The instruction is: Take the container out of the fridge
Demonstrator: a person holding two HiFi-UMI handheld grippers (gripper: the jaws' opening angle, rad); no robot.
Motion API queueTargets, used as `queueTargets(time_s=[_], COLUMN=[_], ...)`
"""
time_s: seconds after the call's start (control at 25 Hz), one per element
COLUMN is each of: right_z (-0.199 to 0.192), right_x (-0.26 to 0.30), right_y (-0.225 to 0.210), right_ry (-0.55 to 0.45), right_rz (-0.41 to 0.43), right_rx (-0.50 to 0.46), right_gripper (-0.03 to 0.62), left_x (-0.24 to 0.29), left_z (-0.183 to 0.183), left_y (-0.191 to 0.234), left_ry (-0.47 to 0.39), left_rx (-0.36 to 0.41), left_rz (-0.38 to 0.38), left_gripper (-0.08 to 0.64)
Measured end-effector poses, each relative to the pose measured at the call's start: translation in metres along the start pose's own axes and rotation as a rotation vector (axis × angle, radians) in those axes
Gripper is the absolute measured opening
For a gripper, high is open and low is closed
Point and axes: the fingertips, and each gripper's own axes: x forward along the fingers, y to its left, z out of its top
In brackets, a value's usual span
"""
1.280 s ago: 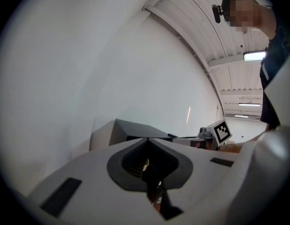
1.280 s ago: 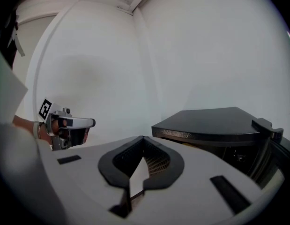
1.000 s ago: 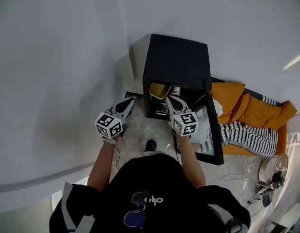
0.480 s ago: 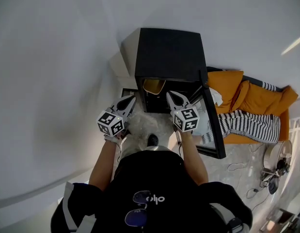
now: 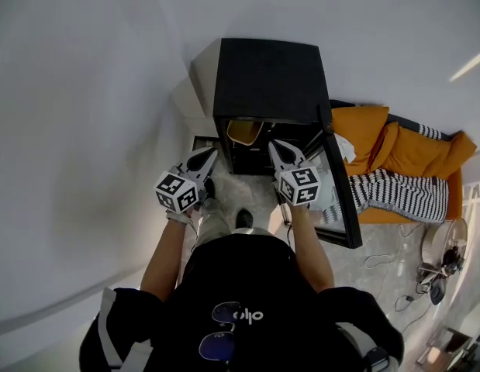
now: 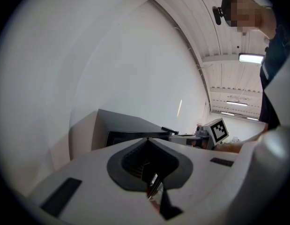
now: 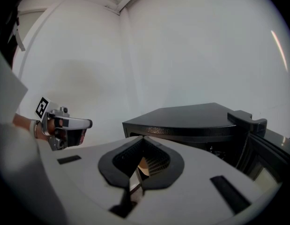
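Right gripper [image 5: 275, 146] jaws pressed together, empty — left gripper [image 5: 210, 156] likewise, both just before open fridge [image 5: 267, 76]

Orange sofa, striped throw and floor clutter in a white-walled room.
An orange sofa [image 5: 395, 142] sits at the right, below a plain white wall [image 5: 84, 91]. A black-and-white striped throw [image 5: 402, 200] lies across its near edge. On the pale marbled floor [image 5: 251, 192] just beside the sofa are loose white cables [image 5: 377, 260] and a round, pale disc-shaped object [image 5: 443, 260], too small to identify. Overhead, a long ceiling lamp [image 6: 251, 57] glows.
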Motion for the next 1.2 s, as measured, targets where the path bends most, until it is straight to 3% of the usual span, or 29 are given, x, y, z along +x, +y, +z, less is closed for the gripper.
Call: queueTargets(time_s=[0.56,1.2], right_z=[-0.019,-0.111], right_x=[0.01,0.033], right_y=[-0.004,-0.004], right_ry=[0.018,0.137], right_rz=[-0.005,0.014], right_rx=[0.007,0.052], right_gripper=[0.008,0.008], left_x=[0.008,0.011], left_z=[-0.01,-0.077], left_y=[0.002,0.002], left_ry=[0.027,0.122], left_rx=[-0.002,-0.06], left_rz=[-0.016,-0.049], left_gripper=[0.003,0.003])
